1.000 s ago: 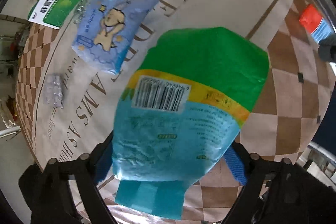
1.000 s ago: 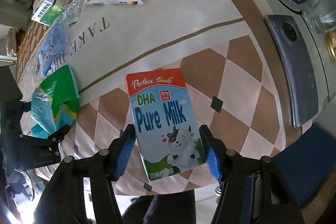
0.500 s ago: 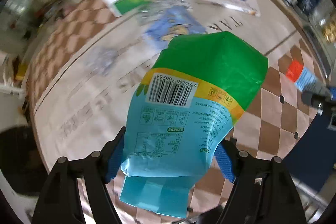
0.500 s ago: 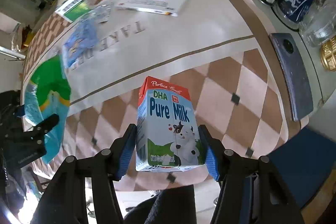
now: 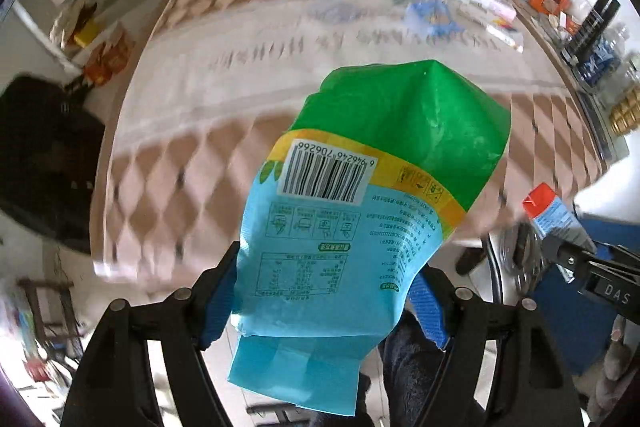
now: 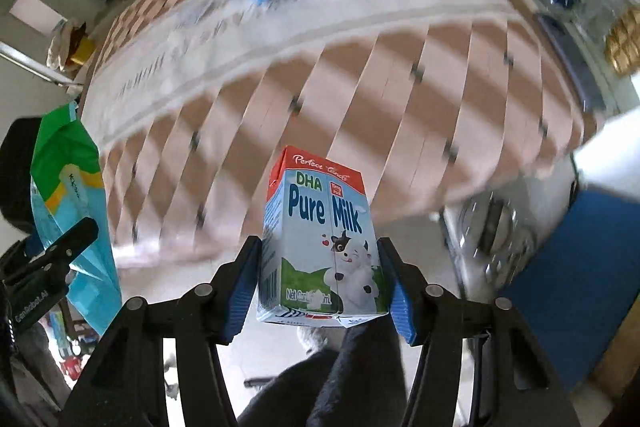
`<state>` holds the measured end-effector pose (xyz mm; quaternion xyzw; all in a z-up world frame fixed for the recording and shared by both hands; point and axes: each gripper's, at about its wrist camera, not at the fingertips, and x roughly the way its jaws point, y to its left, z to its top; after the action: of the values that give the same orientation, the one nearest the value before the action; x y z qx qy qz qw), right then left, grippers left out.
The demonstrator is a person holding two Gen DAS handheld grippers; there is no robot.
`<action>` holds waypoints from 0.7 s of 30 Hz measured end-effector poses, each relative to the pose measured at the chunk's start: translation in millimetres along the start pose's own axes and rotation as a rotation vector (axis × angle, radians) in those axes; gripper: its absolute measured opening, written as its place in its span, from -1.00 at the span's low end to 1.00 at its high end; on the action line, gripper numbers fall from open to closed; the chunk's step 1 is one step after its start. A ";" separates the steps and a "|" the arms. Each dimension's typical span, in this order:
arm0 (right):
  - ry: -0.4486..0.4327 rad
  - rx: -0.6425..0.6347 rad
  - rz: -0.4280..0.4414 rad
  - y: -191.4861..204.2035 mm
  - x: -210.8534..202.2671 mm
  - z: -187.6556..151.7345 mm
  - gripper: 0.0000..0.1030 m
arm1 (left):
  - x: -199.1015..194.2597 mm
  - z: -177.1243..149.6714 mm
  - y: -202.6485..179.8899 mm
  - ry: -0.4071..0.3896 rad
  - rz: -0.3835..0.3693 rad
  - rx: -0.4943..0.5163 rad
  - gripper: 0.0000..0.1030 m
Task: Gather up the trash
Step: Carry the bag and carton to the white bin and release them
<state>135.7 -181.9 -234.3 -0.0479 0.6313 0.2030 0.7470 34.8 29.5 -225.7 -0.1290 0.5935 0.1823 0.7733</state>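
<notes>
Checkered worktop (image 6: 400, 75) ahead, below both tools. Left hand-held gripper (image 5: 324, 303) clamps snack bag (image 5: 360, 195); right hand-held gripper (image 6: 322, 283) clamps milk carton (image 6: 320, 243), both held clear, likely for binning.

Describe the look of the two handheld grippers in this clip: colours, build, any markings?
Both the left gripper and right gripper have matte black slotted finger arms with silver rivets and ribbed blue pads. White lettering, partly legible, marks the black bodies.
</notes>
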 end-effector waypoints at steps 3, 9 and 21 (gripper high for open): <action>0.056 0.009 0.002 11.1 17.0 -49.1 0.15 | 13.1 -46.0 15.1 0.067 -0.021 -0.039 0.44; 0.236 0.021 -0.005 15.5 94.4 -126.1 0.15 | 90.1 -133.7 41.2 0.284 -0.093 -0.163 0.43; 0.400 0.116 0.055 -15.5 331.1 -161.8 0.15 | 370.9 -180.8 58.7 0.573 -0.307 -0.438 0.52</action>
<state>31.8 -168.7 -588.0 -0.0270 0.7786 0.1729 0.6027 -63.2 54.9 -630.1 -0.4240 0.7060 0.1434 0.5488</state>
